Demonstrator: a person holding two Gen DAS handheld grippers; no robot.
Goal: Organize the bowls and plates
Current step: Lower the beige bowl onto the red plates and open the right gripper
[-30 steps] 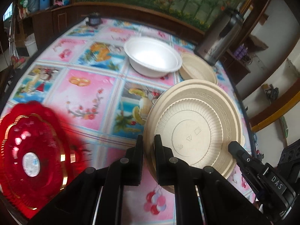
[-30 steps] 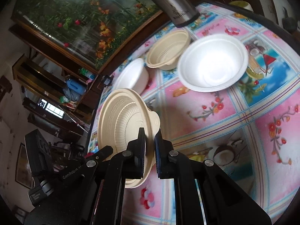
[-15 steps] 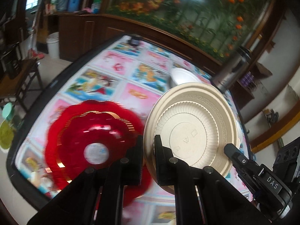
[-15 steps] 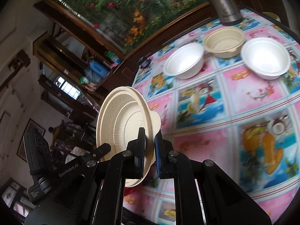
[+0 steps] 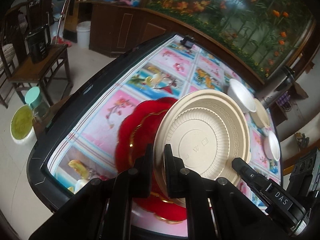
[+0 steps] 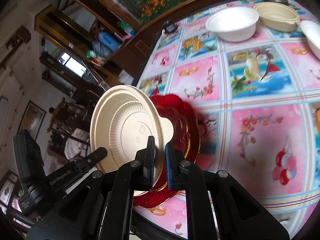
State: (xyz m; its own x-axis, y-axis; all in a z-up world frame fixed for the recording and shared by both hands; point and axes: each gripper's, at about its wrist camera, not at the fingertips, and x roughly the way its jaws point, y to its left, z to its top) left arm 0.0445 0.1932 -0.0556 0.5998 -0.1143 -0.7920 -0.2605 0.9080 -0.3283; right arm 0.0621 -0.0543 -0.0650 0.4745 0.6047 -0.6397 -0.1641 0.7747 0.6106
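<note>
the cream plate (image 5: 202, 138) is held up off the tabletop (image 5: 112, 110), tilted on edge with its ribbed underside and embossed base facing the cameras. the left gripper (image 5: 159, 160) has its fingers (image 5: 170, 164) clamped on the plate's rim at one side, and the right gripper (image 6: 160, 154) has its fingers (image 6: 149, 156) clamped on the rim at the opposite side, beside the plate's small tab handle. in the left wrist view the tip of the right gripper shows at the plate's lower right edge; in the right wrist view the left gripper's tip shows at the plate's lower left edge.

directly behind and below the cream plate lies a red scalloped plate (image 5: 138, 124) with gold trim, flat on the flowered tablecloth near the tabletop's near edge; the cream plate overlaps it in both views, and whether the two touch cannot be told.

farther from the cream plate, toward the tabletop's far side, stand a white bowl (image 6: 233, 24), a cream bowl (image 6: 278, 18) just beside it, and a second white bowl (image 6: 312, 36) at the frame edge. a steel thermos (image 5: 278, 88) stands behind those bowls.
</note>
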